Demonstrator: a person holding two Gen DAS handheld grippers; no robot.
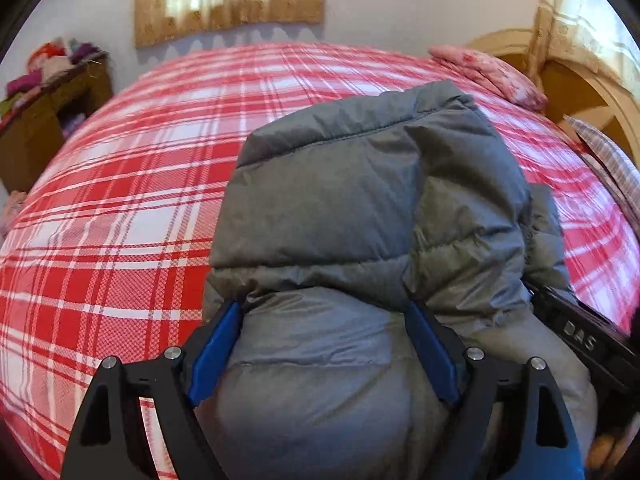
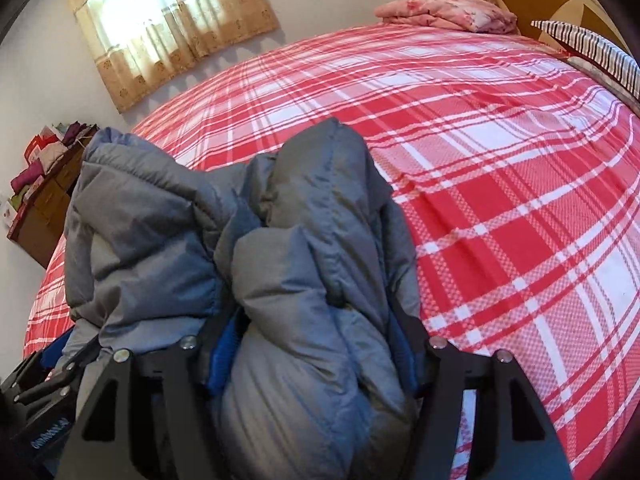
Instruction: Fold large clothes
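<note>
A grey puffy quilted jacket lies bunched on the red and white plaid bed cover. My left gripper has its blue pads on either side of a thick roll of the jacket, and the fabric bulges against both. In the right wrist view the same jacket is heaped in folds. My right gripper clamps another thick bundle of it, its blue pads half buried in fabric. The right gripper's black body shows at the jacket's right side.
A folded pink cloth and a striped pillow lie by the wooden headboard. A brown dresser piled with clothes stands left of the bed, under a curtained window. Plaid cover stretches far and right of the jacket.
</note>
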